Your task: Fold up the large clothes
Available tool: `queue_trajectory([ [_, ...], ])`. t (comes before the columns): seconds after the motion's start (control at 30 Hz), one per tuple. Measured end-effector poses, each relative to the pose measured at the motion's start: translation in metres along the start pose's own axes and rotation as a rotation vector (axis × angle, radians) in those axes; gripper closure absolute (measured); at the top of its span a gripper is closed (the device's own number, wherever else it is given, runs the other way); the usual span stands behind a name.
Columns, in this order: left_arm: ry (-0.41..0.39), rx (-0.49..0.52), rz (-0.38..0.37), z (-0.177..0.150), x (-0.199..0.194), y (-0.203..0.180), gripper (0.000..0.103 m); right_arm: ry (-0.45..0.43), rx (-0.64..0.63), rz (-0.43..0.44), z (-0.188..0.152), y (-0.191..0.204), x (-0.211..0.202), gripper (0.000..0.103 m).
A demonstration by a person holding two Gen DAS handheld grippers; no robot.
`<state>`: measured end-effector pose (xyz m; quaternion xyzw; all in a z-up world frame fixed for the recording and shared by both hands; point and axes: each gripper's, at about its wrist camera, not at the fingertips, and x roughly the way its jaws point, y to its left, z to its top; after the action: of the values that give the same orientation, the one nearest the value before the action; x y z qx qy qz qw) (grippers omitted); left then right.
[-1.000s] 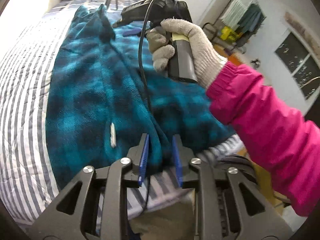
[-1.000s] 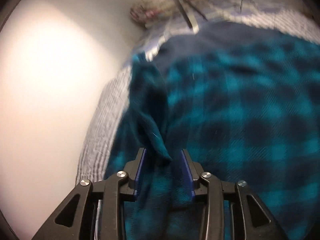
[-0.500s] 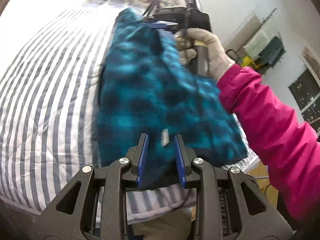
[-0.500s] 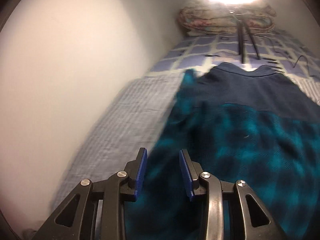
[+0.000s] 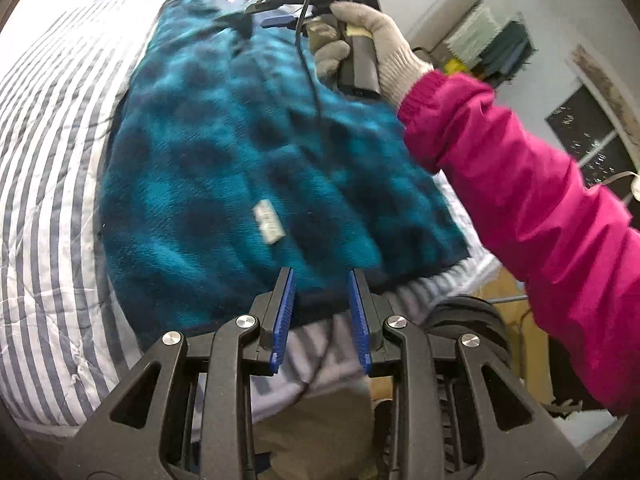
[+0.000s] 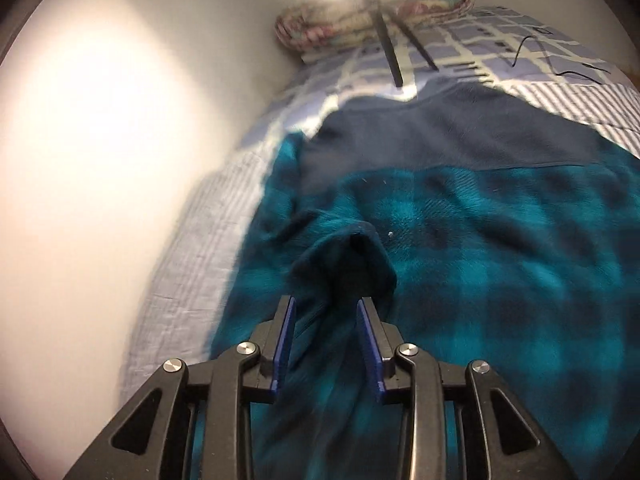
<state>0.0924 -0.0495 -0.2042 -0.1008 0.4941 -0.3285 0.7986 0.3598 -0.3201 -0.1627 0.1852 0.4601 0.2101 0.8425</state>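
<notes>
Fleece (image 5: 224, 152), teal-and-navy check, lies spread on the striped quilt (image 5: 44, 168). In the left view it fills the centre, its hem at 6 o'clock, a white label (image 5: 269, 222) just above the hem. In the right view a plain navy yoke (image 6: 432, 136) sits at 12 o'clock, toward the pillows.

Handling, as a guess: thick pile, soft, limp, no stiffness. It will sag and drag when lifted, bulky more than heavy. Not slippery; the pile should hold in ribbed pads. Best holds look like the bound hem and the sleeve cuff, where the cloth is doubled.

Left gripper (image 5: 320, 300): points down at a slant toward the hem. The navy hem edge sits between the blue pads (image 5: 285, 300), jaws narrow. Blur hides the contact, so whether it is pinched I cannot tell.

Right gripper (image 6: 326, 340): also slanted down. A bunched sleeve end (image 6: 344, 264) runs through the jaws and mushrooms out beyond them at 12 o'clock; it appears clamped on that fold.

In the left view, at 1 o'clock, a gloved hand (image 5: 360, 40) in a pink sleeve (image 5: 540, 200) grips the right tool's handle above the fleece's far end, cable (image 5: 310, 60) trailing down.
</notes>
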Motion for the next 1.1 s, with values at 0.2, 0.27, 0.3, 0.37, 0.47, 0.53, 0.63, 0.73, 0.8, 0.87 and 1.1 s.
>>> queue_trajectory([
  [0.2, -0.049, 0.039, -0.012, -0.023, -0.038, -0.008, 0.077, -0.085, -0.033, 0.096, -0.029, 0.018, -0.112, 0.069],
  [0.27, -0.078, 0.029, -0.008, -0.028, -0.054, -0.007, 0.077, -0.114, -0.066, 0.111, -0.041, 0.028, -0.149, 0.069],
  [0.3, -0.097, 0.021, -0.008, -0.029, -0.063, -0.004, 0.077, -0.123, -0.074, 0.124, -0.048, 0.031, -0.164, 0.069],
  [0.37, -0.13, 0.006, 0.002, -0.031, -0.077, 0.0, 0.077, -0.136, -0.093, 0.143, -0.064, 0.039, -0.196, 0.068],
  [0.47, -0.165, -0.002, 0.064, -0.033, -0.093, 0.009, 0.077, -0.122, -0.128, 0.121, -0.095, 0.056, -0.223, 0.067],
  [0.53, -0.171, -0.009, 0.105, -0.029, -0.096, 0.016, 0.077, -0.084, -0.132, 0.129, -0.118, 0.064, -0.221, 0.067],
  [0.63, -0.172, -0.057, 0.124, -0.024, -0.091, 0.035, 0.077, 0.03, -0.113, 0.13, -0.159, 0.076, -0.191, 0.067],
  [0.73, -0.171, -0.136, 0.121, -0.021, -0.082, 0.063, 0.065, 0.16, -0.071, 0.114, -0.197, 0.083, -0.144, 0.058],
  [0.8, -0.161, -0.203, 0.096, -0.021, -0.075, 0.082, 0.064, 0.238, -0.044, 0.101, -0.218, 0.086, -0.112, 0.056],
  [0.87, -0.141, -0.27, 0.054, -0.024, -0.07, 0.1, 0.064, 0.29, -0.026, 0.087, -0.23, 0.087, -0.089, 0.056],
  [1.1, -0.153, -0.344, 0.021, -0.03, -0.072, 0.124, 0.064, 0.364, -0.082, -0.039, -0.245, 0.096, -0.054, 0.05],
])
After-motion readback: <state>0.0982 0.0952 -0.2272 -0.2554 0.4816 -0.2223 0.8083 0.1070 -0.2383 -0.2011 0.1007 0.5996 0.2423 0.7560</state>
